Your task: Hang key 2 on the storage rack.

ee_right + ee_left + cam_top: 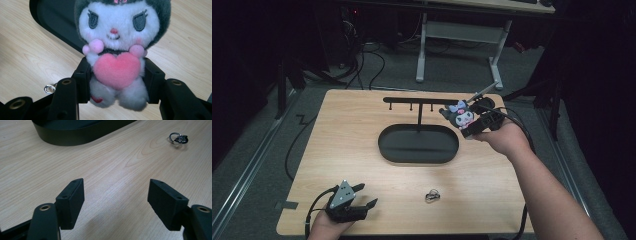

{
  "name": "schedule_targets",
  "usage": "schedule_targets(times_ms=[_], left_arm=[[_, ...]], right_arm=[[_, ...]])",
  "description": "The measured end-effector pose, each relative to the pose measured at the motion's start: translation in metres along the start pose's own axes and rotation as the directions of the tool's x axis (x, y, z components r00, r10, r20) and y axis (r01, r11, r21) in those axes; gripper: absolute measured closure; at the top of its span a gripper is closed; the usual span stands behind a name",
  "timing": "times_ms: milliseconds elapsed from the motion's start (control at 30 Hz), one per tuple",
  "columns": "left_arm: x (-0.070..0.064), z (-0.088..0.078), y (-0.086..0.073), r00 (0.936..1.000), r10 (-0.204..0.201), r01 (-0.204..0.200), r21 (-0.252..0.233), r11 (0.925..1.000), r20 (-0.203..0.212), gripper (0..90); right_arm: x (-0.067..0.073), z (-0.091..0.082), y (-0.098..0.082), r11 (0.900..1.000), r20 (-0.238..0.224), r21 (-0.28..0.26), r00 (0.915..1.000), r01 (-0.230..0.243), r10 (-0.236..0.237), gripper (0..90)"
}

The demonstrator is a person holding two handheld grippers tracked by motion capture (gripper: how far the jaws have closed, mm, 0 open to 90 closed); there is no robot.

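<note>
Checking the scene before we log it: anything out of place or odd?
Only the small metal ring charm: it lies loose on the table, away from the hook stand. The plush toy sits upright in the right gripper.

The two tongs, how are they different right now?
The right tongs squeeze a plush toy by its body, while the left tongs stand open with nothing between them. The right tongs are held up near the black hook stand; the left tongs sit low by the table's near edge. Both are black, with two jaws, and each is in a person's hand.
</note>
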State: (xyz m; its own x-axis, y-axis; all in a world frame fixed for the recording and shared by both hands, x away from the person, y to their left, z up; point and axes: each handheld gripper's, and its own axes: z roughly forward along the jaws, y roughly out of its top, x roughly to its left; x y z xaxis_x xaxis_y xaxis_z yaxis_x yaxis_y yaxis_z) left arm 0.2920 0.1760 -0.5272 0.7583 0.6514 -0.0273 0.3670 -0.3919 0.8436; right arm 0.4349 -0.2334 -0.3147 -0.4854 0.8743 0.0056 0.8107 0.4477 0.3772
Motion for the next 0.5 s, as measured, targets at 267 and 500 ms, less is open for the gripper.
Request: schedule_targets(times_ms=[267, 500], left_arm=[[0.000, 0.000, 0.000, 1.0000, 0.007, -0.007, 0.002, 1.0000, 0.002, 30.2], [0.000, -0.001, 0.000, 1.0000, 0.004, -0.004, 0.002, 1.0000, 0.004, 30.2]], right_arm=[[0.001, -0.005, 0.012, 0.999, 0.010, -0.036, 0.9999, 0.000, 0.001, 51.4], [-0.007, -0.002, 0.013, 0.999, 0.032, -0.035, 0.9994, -0.015, 0.016, 51.3]])
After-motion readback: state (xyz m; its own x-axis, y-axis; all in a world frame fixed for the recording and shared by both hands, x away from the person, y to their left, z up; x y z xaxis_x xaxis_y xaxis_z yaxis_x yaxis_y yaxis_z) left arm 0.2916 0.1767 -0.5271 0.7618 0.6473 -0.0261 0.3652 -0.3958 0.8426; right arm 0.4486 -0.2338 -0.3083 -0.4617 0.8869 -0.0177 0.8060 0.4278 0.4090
